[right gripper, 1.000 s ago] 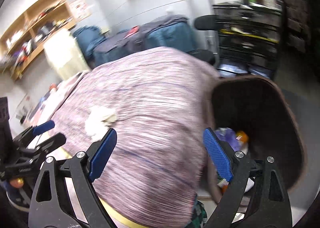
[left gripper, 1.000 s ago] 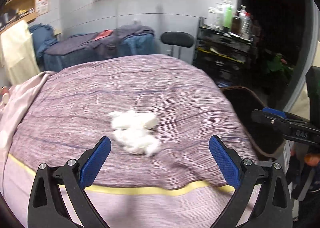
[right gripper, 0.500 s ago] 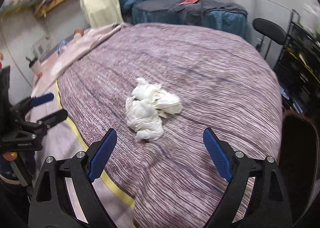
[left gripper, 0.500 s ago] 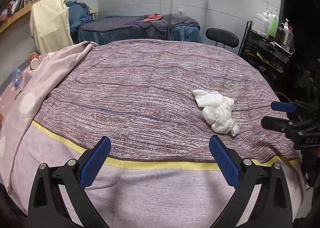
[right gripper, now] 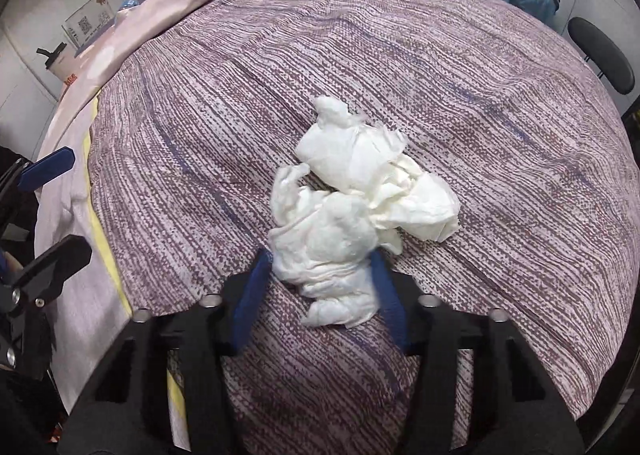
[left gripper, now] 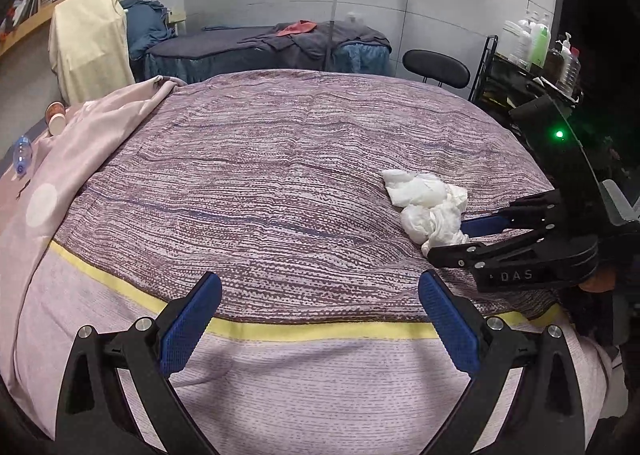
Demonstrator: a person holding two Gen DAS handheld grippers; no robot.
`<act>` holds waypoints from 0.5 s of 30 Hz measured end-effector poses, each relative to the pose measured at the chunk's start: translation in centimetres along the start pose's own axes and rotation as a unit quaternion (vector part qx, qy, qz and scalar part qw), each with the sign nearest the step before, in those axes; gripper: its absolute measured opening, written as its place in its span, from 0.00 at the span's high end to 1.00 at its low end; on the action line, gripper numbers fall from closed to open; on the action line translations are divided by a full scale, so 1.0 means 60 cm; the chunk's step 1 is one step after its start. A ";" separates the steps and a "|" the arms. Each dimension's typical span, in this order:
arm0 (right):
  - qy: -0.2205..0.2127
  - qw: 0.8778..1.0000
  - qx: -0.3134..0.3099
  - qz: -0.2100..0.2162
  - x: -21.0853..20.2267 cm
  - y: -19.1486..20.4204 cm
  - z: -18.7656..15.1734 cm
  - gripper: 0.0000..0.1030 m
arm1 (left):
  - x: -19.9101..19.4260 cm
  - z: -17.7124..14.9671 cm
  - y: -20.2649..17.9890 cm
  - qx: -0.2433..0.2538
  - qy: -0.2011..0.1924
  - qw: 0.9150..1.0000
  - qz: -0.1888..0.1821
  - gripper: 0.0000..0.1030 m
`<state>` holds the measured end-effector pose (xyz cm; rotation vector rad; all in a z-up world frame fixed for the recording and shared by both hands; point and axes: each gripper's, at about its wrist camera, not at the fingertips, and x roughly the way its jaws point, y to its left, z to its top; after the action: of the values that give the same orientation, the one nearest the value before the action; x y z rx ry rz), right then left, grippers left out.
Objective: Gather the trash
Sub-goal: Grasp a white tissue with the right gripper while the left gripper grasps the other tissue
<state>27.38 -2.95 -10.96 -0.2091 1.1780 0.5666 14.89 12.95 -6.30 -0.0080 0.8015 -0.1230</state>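
A crumpled white tissue wad lies on the purple striped bedspread; it also shows in the left wrist view at the right. My right gripper has its blue pads closed in on the near lump of the wad, one on each side, touching it. In the left wrist view the right gripper reaches in from the right onto the wad. My left gripper is open and empty above the bed's near edge, left of the wad.
A pink sheet covers the bed's left side, with a cup and a plastic bottle beyond it. A black stool, a shelf rack with bottles and a massage bed stand behind.
My right gripper has moved forward onto the tissue wad and its jaws have narrowed around the near lump. The left gripper has held its place, still open.
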 end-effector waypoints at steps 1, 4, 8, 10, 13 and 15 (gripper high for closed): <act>-0.003 1.000 0.003 0.003 -0.001 -0.003 -0.001 0.63 | 0.001 0.001 -0.002 0.001 0.000 1.000 -0.002 0.06; -0.022 1.000 0.012 0.015 -0.017 -0.010 -0.008 0.70 | 0.005 0.006 -0.008 0.004 0.001 1.000 -0.009 0.06; -0.063 0.997 0.034 0.020 -0.066 -0.018 -0.027 0.71 | 0.014 0.014 -0.019 0.015 0.004 1.000 -0.020 0.06; -0.079 0.996 0.046 0.026 -0.088 -0.025 -0.038 0.71 | 0.022 0.019 -0.027 0.024 0.009 0.999 -0.025 0.06; -0.103 0.992 0.065 0.017 -0.124 -0.044 -0.060 0.71 | 0.044 0.029 -0.042 0.040 0.025 0.998 -0.037 0.06; -0.115 0.990 0.076 0.005 -0.140 -0.057 -0.076 0.71 | 0.054 0.036 -0.058 0.056 0.032 0.997 -0.042 0.06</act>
<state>23.24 -10.43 -5.48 -0.0058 0.9930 0.4929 18.29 9.07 -6.92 0.0678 0.8573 -0.2493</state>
